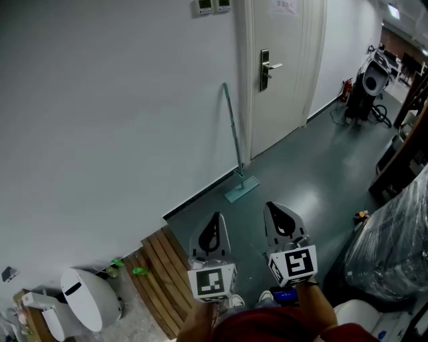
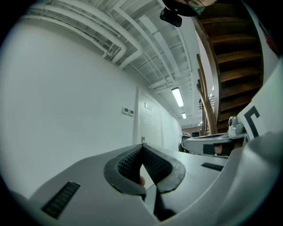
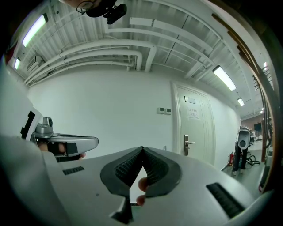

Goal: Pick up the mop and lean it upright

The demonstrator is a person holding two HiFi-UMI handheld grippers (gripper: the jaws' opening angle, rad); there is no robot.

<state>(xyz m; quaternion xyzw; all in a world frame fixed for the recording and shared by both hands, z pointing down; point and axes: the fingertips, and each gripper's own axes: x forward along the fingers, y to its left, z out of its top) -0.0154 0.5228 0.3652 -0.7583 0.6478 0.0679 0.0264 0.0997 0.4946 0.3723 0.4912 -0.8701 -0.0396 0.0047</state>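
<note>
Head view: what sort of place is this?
Probably a corridor in an office or lab building: a long grey floor runs past a closed white door, and a mop leans against the plain white wall.

No text, brand or number is legible in any view. A sheet of paper (image 1: 284,7) is fixed to the top of the door (image 1: 289,107), and two small wall panels (image 1: 212,5) sit beside the frame; the print on all of them is too small to read. The left gripper (image 1: 215,217) and the right gripper (image 1: 269,207) each carry a cube with black-and-white square markers, which are coded patterns, not characters.
</note>
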